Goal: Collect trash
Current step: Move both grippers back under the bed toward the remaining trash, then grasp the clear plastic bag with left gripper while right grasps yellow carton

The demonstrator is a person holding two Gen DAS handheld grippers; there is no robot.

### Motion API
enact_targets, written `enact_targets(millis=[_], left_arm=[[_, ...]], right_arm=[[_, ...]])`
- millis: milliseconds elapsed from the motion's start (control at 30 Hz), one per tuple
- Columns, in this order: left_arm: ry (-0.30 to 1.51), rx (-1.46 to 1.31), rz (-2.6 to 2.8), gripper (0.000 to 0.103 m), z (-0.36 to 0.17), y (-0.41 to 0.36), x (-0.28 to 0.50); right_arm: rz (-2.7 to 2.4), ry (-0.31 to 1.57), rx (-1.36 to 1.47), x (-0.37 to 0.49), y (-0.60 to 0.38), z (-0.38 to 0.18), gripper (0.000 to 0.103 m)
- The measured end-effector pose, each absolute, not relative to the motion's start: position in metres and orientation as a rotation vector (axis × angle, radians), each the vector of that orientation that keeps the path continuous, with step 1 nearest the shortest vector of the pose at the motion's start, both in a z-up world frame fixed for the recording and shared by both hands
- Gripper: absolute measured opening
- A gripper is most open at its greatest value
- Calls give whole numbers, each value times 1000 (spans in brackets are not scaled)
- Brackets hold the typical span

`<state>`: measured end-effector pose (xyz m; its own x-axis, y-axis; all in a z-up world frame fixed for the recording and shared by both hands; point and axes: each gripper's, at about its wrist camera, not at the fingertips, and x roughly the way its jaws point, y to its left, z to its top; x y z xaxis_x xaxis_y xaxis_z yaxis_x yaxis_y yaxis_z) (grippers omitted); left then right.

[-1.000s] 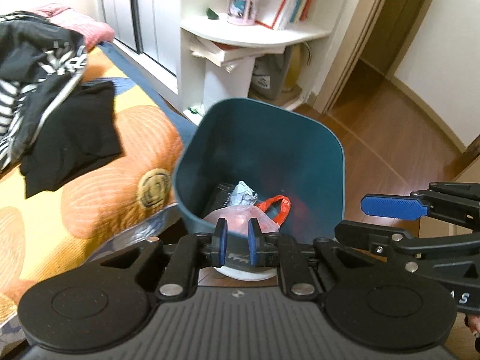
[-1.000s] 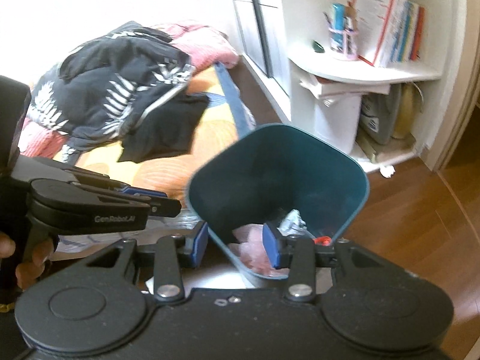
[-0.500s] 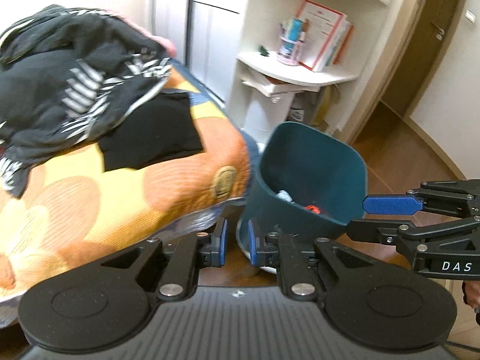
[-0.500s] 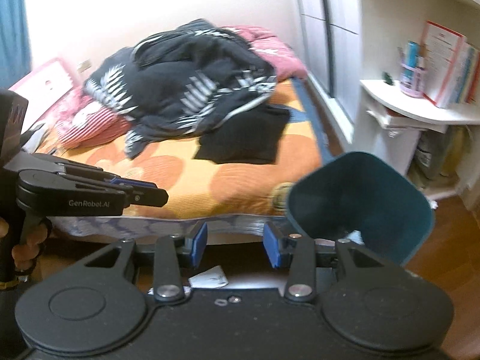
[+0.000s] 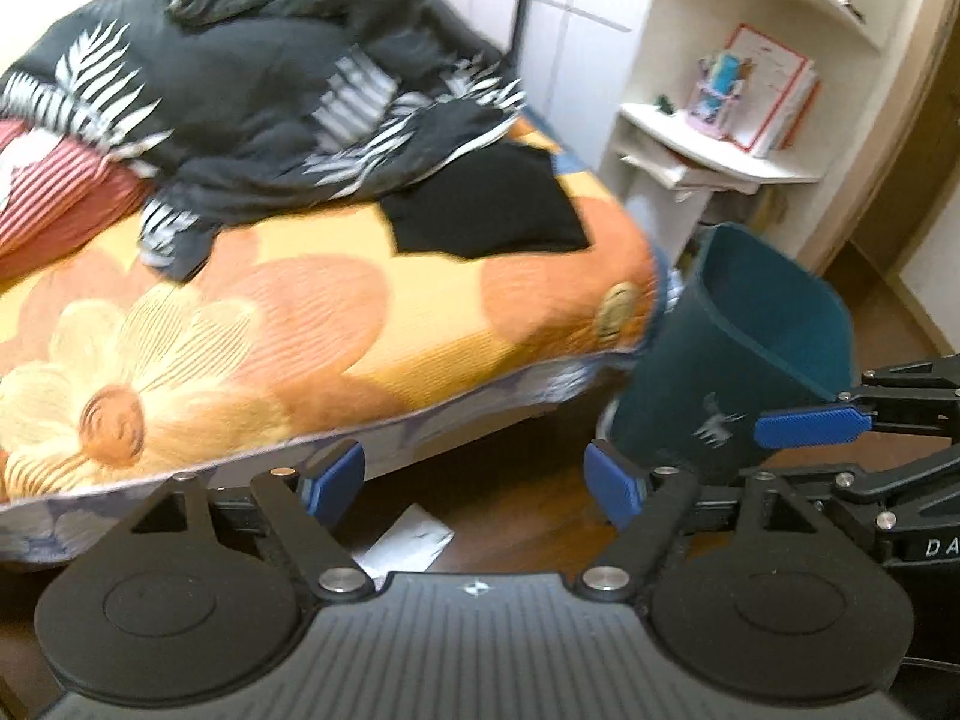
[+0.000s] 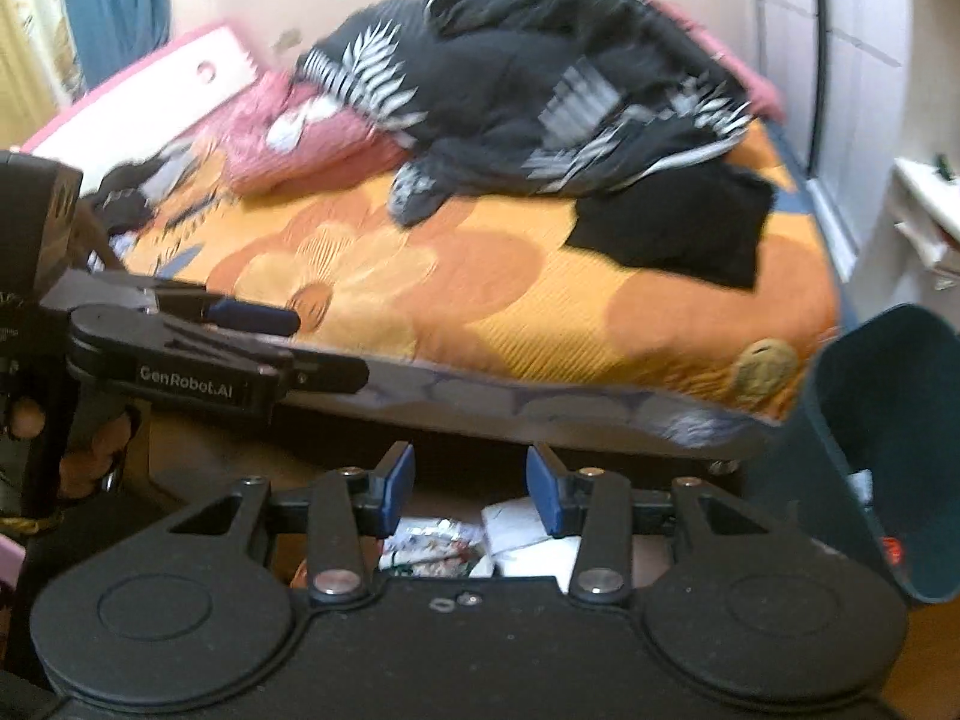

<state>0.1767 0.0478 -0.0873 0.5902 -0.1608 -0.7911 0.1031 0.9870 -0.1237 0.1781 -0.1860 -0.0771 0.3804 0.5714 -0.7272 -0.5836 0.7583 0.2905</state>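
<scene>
My left hand-held gripper hangs low over the wooden floor with its jaws spread wide and nothing between them; just below and ahead of the gap lies a white paper scrap, flat on the floor near the foot of the bed. The scrap's long axis runs obliquely, from near-left to far-right, so I judge that a jaw line set across it would need a slight turn of my wrist. To the right of this, my right hand-held gripper also stands open and empty, its jaws less widely parted. Directly beneath its fingertips lie two pieces of trash, touching or nearly so: a crumpled printed wrapper on the left and a white paper piece on the right; whether this paper is the same scrap seen from the left wrist I cannot tell. Both lie below and slightly forward of the right jaws, so I judge the right hand to be the nearer one for the wrapper, by a short descent. Farthest right stands the teal bin, upright against the corner of the bed, with some trash dimly visible inside; it lies well to the right of both grippers.
</scene>
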Motion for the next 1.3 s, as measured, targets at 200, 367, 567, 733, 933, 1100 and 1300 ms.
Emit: enact_targets(millis=[200, 367, 567, 733, 933, 1100, 1300], left_arm=[[989, -116, -94, 86, -144, 92, 185], [1081, -127, -64, 86, -208, 116, 201], [1306, -173, -1, 86, -293, 134, 218], [1550, -264, 134, 86, -372, 141, 222], [1730, -338, 268, 86, -449, 141, 213], [1804, -443, 361, 86, -495, 131, 209], [1863, -625, 466, 86, -538, 132, 200]], right_arm=[[805, 1009, -56, 187, -141, -133, 43], [856, 1109, -137, 193, -106, -198, 43], [963, 1222, -309, 192, -69, -277, 43], [1069, 1268, -514, 180, -42, -337, 43], [1150, 1287, -731, 161, -22, -405, 43], [1227, 1247, -871, 141, -19, -444, 43], [1225, 1182, -971, 125, -17, -479, 43]])
